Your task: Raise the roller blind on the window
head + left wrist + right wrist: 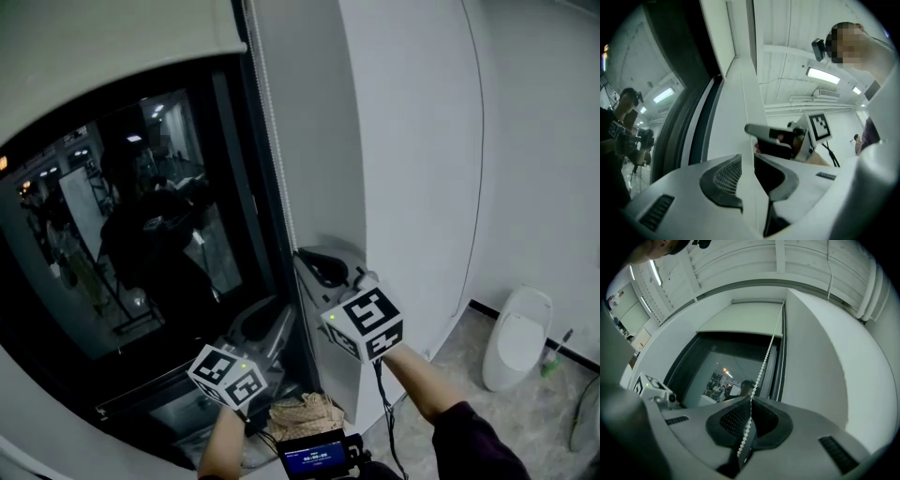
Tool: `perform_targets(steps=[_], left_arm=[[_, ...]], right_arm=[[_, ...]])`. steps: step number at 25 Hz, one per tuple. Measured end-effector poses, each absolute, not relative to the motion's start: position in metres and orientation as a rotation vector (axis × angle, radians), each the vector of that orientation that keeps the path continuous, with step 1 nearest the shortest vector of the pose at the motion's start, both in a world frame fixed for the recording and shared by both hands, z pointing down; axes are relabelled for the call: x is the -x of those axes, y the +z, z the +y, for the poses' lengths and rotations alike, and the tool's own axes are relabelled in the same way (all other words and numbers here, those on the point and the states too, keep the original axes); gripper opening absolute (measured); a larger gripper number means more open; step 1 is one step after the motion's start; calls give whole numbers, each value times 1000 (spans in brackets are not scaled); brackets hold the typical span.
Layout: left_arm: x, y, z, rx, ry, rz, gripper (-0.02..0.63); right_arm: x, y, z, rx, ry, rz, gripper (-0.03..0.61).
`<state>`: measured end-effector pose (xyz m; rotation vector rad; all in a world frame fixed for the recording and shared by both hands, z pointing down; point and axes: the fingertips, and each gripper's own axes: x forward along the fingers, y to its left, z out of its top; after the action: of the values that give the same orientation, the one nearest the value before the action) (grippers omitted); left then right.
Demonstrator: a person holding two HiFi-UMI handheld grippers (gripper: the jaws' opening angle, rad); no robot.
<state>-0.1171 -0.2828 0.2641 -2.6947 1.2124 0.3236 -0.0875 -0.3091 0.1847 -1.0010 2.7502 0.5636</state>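
The roller blind (pixel 112 47) is rolled most of the way up over a dark window (pixel 141 234); in the right gripper view the blind (pixel 740 319) hangs just below its box. A white bead chain (pixel 274 141) runs down the window's right frame. My right gripper (pixel 319 267) is shut on the bead chain (pixel 761 369), which passes between its pads (pixel 736 416). My left gripper (pixel 255 323) is lower and to the left, by the sill. In its own view the left gripper (pixel 747 161) stands slightly open, with no beads showing in the gap. The right gripper (pixel 773 138) is just ahead of it.
A white wall (pixel 422 141) juts out right of the window. A toilet (pixel 514 337) and a brush (pixel 555 354) stand on the floor at lower right. A small screen device (pixel 317 459) and crumpled tan material (pixel 300 412) lie below my hands.
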Motion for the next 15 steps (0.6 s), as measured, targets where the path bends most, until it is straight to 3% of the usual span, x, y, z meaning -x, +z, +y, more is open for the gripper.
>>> perform_targets(steps=[7, 15], left_arm=[[120, 231, -281, 2651, 340, 1206, 43], [107, 221, -286, 2656, 348, 1187, 43]], right_arm=[[98, 287, -318, 1009, 381, 2900, 15], [99, 325, -304, 985, 303, 2934, 15]])
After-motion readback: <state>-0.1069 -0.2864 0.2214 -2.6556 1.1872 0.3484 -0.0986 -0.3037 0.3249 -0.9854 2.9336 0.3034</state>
